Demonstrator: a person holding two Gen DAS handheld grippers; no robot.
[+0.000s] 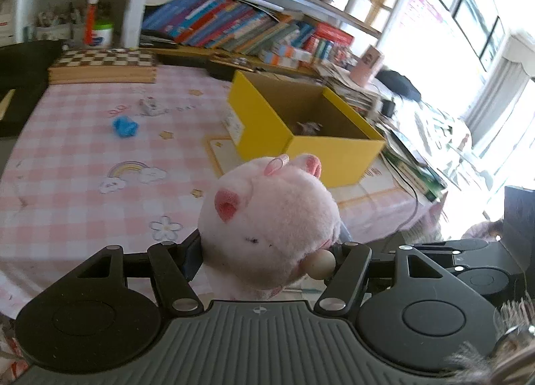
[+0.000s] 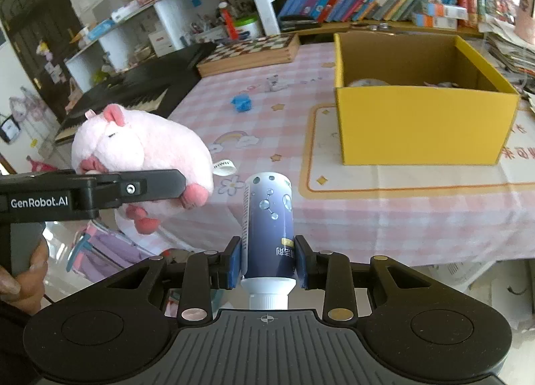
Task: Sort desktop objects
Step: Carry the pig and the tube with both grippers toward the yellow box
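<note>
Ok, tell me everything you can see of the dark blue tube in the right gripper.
The tube is dark blue with bubble and molecule graphics, a yellow label strip and upside-down print. Its white screw cap points back toward the camera. It looks like plastic. The right gripper clamps its lower body between blue pads, holding it off the checked tablecloth.

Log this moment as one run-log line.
left gripper: holding pink plush pig | right gripper: shut on blue bottle | yellow box: open, ahead on table
</note>
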